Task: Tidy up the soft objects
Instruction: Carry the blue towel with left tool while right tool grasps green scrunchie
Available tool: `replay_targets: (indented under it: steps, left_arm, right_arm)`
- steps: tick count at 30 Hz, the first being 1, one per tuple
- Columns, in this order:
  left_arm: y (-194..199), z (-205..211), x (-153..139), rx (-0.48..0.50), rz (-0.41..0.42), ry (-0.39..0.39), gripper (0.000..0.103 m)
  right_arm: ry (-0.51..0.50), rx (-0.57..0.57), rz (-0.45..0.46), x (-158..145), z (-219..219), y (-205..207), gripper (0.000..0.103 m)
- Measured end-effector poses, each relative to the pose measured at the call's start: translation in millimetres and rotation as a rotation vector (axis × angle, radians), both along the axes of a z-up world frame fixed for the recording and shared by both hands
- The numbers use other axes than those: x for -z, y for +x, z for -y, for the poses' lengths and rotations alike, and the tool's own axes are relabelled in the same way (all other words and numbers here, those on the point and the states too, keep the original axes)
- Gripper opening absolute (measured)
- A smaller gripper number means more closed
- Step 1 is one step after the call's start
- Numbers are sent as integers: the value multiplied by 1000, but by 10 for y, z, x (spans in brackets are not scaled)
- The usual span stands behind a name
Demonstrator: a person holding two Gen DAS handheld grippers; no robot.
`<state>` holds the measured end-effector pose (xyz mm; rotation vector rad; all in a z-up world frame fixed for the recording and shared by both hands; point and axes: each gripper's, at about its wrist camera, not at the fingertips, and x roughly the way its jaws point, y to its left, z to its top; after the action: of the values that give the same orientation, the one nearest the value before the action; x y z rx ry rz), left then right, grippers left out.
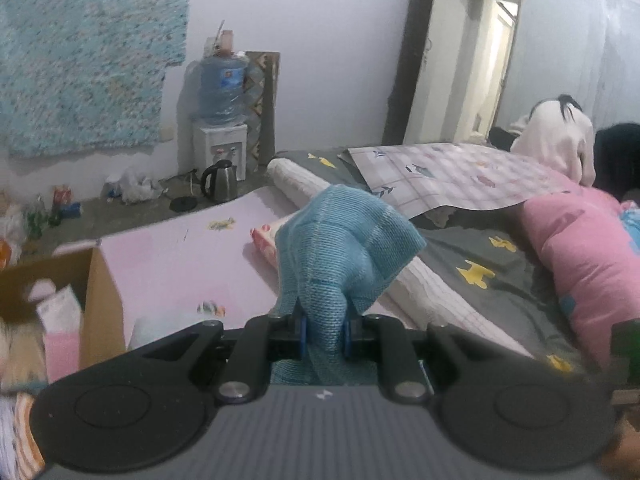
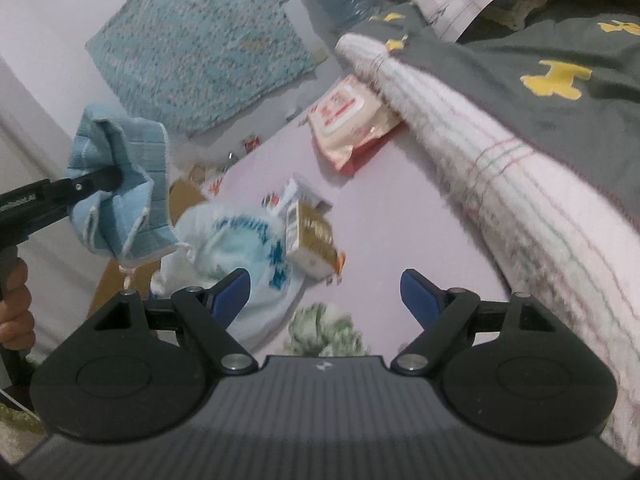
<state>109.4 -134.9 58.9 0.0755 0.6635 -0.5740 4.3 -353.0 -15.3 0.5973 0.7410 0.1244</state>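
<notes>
**Inspector:** Report the room and surface, largest item first.

**Operator:** A bed with a grey sheet (image 1: 480,256) lies to the right, a rolled white blanket (image 2: 500,168) along its near edge. Left of that runs the pink mat (image 1: 180,256), with a cardboard box (image 1: 102,292) at its near left corner. A water dispenser (image 1: 220,120) stands against the far wall.

**Inspector:** The task's item?

**Operator:** The blue cloth (image 1: 340,248) hangs in the air above the mat, pinched in my left gripper (image 1: 324,332). I judge it light, limp and not slippery; the bunched middle is the sound place to hold.

**Inspector:** Your right?

**Operator:** My right gripper (image 2: 324,292) stands wide with nothing between its pads, above a white drawstring bag (image 2: 240,256) and a small carton (image 2: 312,240).
</notes>
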Motion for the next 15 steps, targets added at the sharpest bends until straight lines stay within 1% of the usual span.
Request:
replay_targets:
  steps: [4,7,9,12,15]
  left_arm:
    - [-225,-291,46,-47,-13,-52,16]
    - [-356,-562,73,-109,-28,-96,16]
    - [-452,-760,72,-156,-30,-121,16]
    - [-573,-1063,39,-224,-22,-141,16]
    - [-663,-1334,-26,-281,-7,-148,16]
  right_arm:
    - [-60,-105,-64,51,-271,53,84]
    - [-126,-151,-77,67,-486,111,84]
    - [-182,-174,-73,89,-618,160,84]
    - [-295,-189,-83,189,-788,240,84]
    - [-337,-192,-108,313,-839,347,84]
